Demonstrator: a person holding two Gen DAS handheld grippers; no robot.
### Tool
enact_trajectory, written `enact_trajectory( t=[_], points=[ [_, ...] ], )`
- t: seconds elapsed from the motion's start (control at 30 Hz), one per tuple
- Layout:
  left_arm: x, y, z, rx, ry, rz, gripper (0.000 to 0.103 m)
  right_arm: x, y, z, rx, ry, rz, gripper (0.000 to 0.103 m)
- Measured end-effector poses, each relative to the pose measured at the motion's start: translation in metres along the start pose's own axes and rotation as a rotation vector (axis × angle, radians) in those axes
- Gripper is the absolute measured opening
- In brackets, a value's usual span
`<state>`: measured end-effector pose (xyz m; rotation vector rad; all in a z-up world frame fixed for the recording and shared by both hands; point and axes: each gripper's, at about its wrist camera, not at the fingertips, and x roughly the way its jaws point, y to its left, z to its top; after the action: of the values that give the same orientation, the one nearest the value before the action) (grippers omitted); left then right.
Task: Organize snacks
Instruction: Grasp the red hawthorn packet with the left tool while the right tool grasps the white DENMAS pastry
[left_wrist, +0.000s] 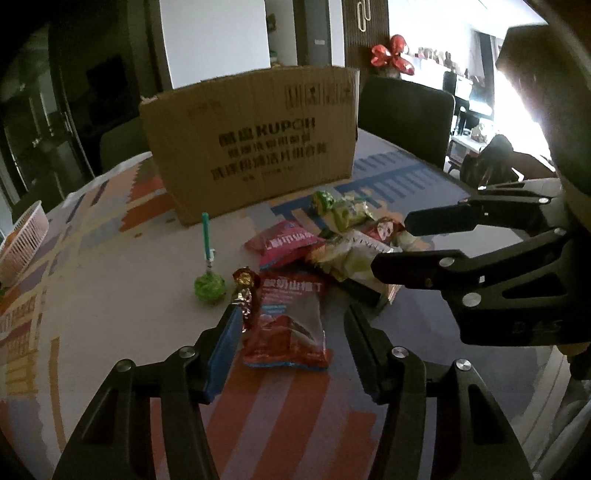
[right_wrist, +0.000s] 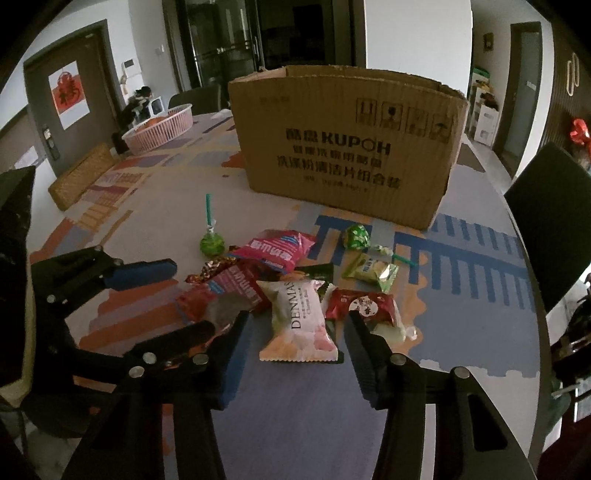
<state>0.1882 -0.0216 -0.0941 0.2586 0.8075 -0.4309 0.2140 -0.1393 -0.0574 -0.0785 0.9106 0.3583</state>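
The pick-up step is judged in hand: snacks lie heaped on the worktop before the box. The left gripper, jaws apart, straddles a red packet; the right gripper, also apart, straddles a white packet. Next, closing and lifting into the box are called for.

A pink basket sits far left on the patterned counter, a dark chair at right.
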Motion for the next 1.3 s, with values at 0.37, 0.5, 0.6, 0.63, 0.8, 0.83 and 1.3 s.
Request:
enact_trajectory(
  t=[0.37,0.5,0.6,0.63,0.8,0.83,1.3],
  points=[
    [0.021,0.003,0.001,-0.011,0.034,-0.02,0.05,0.016,-0.003,-0.001,0.011,0.036,0.013,0.045],
    [0.028,0.004,0.002,-0.012,0.043,-0.009,0.05,0.02,-0.005,-0.002,0.017,0.045,0.016,0.042],
    [0.033,0.007,0.004,-0.028,0.056,-0.021,0.05,0.023,-0.007,-0.003,0.024,0.052,0.02,0.042],
    [0.035,0.007,0.004,-0.036,0.059,-0.024,0.05,0.024,-0.007,-0.003,0.027,0.053,0.024,0.041],
    [0.041,0.009,0.004,-0.068,0.081,-0.039,0.044,0.027,-0.006,-0.002,0.029,0.055,0.032,0.039],
    [0.04,0.01,0.004,-0.073,0.081,-0.038,0.043,0.027,-0.006,-0.002,0.027,0.054,0.032,0.039],
    [0.008,0.01,-0.001,-0.17,0.069,-0.041,0.041,0.01,-0.003,-0.005,0.035,0.028,0.045,0.033]
  ],
)
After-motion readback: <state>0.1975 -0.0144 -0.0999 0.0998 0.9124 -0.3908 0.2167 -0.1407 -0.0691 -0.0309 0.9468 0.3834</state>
